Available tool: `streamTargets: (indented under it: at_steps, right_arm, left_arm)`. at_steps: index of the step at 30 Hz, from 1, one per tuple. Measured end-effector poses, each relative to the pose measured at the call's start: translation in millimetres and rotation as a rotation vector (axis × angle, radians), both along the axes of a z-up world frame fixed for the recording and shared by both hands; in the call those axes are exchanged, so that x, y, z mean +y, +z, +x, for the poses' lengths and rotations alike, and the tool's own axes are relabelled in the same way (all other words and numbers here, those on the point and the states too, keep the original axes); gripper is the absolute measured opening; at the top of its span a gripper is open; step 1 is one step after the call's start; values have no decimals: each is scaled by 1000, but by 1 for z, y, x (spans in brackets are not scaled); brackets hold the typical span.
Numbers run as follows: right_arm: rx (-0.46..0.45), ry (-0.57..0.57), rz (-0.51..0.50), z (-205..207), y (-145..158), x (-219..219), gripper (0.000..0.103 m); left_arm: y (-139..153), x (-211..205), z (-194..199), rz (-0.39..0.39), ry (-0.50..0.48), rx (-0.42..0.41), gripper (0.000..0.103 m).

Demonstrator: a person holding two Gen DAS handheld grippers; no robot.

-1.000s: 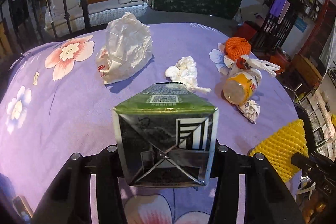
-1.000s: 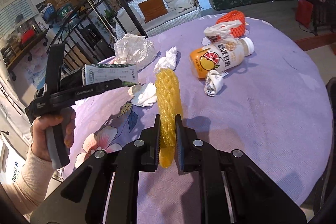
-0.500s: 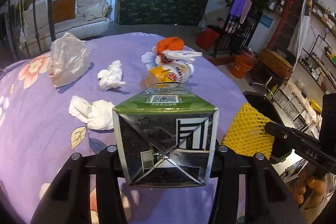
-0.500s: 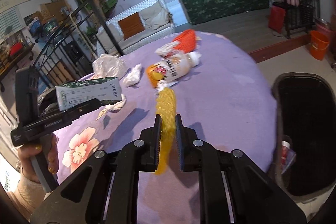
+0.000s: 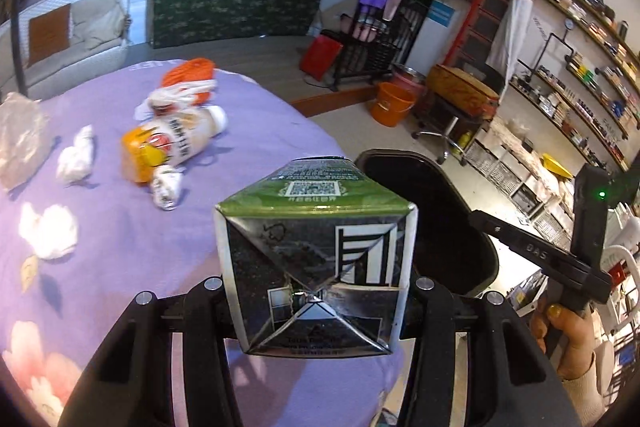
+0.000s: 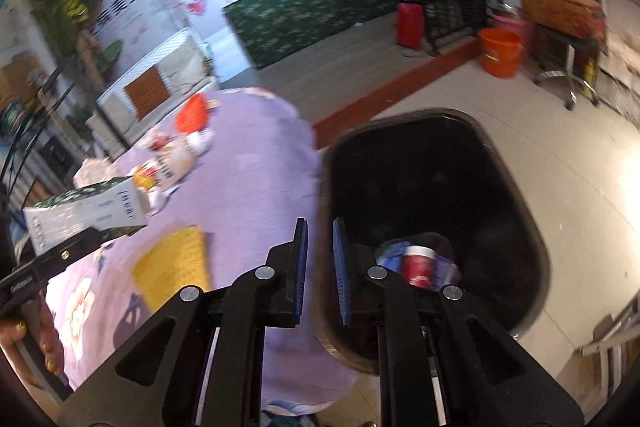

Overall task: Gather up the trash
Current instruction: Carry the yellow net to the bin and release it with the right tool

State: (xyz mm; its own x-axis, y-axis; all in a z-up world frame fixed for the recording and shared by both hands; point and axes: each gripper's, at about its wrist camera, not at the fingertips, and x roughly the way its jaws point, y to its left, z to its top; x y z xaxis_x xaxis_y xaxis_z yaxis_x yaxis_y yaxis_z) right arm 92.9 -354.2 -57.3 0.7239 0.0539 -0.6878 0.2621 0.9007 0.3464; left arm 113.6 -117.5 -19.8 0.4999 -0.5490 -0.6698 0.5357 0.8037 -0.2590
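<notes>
The left gripper (image 5: 318, 283) was clamped on a green and white drink carton (image 5: 316, 259), one finger pressed to each side, the folded bottom of the carton facing the camera. The carton hung over the near edge of the table (image 5: 120, 259), which was covered with a purple flowered cloth, and just short of the black bin (image 5: 440, 211) that stood on the floor beside the table.

The right gripper (image 6: 320, 247) pointed down over the rim of that bin, its jaws drawn close with only a narrow slit between the blue pads and nothing in it. A yellow foam net (image 6: 172, 267) showed blurred to the left of the jaws, over the cloth near the table edge and clear of the pads; whether it lay on the cloth could not be told. A red cup (image 6: 418, 265) and other scraps lay at the bottom of the bin.

On the table lay an orange juice bottle (image 5: 172, 143) on its side, an orange net (image 5: 188, 75) behind it, a small crumpled wrapper (image 5: 166, 185) touching the bottle, and two white tissue wads (image 5: 76, 159) apart from each other
</notes>
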Motion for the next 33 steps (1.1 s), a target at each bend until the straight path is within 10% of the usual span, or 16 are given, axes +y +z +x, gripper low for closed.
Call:
streamTargets:
  at_steps: [7,12,17,21,23,25,33]
  right_arm:
    - [35,-2,95,-2,-22,-12,17]
    - [10,152,65,9,-21,42,76]
    - [18,268,82,32,-30,92,76]
    - [67,331,41,56,-44,125,71]
    - [82,314,-27,62,-45,137,55]
    - [54,345,-25,64,-37,141,17]
    - [-36,297,-87,44,-10,124,15]
  left_arm:
    - [-7,-15,-1,3,-9,9,48]
    - [-3,-4,-2,26,34,-20,48]
    - [-7,16,1,27,84,-4,48]
    - [-16,30,6,32,128,16,48]
    - [-18,35,8,27,144,31,48]
    - [-17,44,8,25,151,27,48]
    - [-7,50,7,1,153,6,42]
